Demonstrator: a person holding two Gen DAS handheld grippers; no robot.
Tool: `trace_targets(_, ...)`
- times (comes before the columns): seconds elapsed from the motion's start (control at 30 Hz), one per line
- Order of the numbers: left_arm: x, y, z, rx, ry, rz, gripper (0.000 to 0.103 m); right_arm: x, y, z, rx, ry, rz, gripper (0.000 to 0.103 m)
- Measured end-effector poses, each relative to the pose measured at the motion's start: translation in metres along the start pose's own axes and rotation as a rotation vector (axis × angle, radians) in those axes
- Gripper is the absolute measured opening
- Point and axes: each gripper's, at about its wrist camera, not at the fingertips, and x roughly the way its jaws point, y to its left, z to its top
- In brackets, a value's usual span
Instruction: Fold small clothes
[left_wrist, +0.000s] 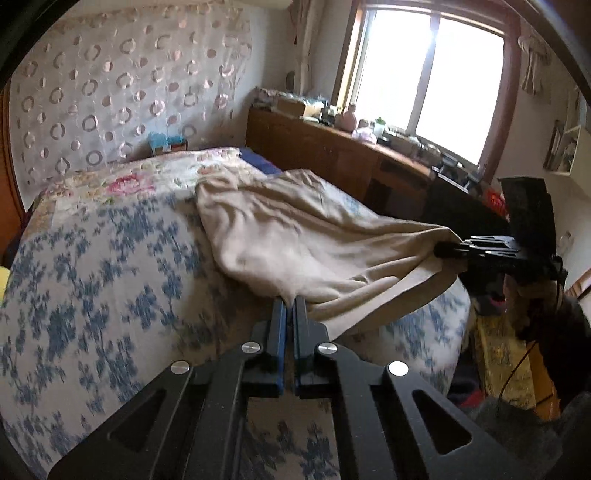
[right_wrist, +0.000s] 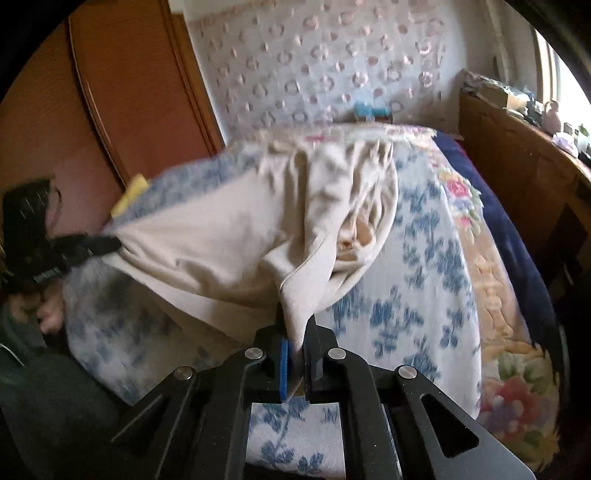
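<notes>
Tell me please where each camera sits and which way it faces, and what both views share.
Left wrist: sits on the left gripper, looking down its fingers across the bed toward the window; the right gripper and its hand show at the right.
Right wrist: sits on the right gripper, facing the patterned curtain and wooden door; the left gripper shows at the left.
Shared: the beige garment, pinched by both grippers, and the floral bedspread.
</notes>
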Motion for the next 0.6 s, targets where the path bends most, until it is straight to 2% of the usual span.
trace_targets(0.17, 0.009, 0.015, 0.047, 0.013, -0.053, 0.037, 0.003, -0.007, -0.003, 0.025, -0.021, -0.099, -0.003, 0.005)
trace_targets(0.33, 0.044, 0.038, 0.104, 0.038, -0.069, 0.093, 0.003, 0.007, -0.013, 0.067, -0.031, -0.173, -0.020, 0.005)
trace_targets(0.47, 0.079, 0.060, 0.140, 0.035, -0.055, 0.135, 0.003, 0.035, -0.034, 0.110, -0.035, -0.181, -0.061, 0.005)
trace_targets(0.6, 0.120, 0.086, 0.166, 0.012, -0.020, 0.165, 0.003, 0.075, -0.054, 0.144, -0.028, -0.143, -0.085, 0.005)
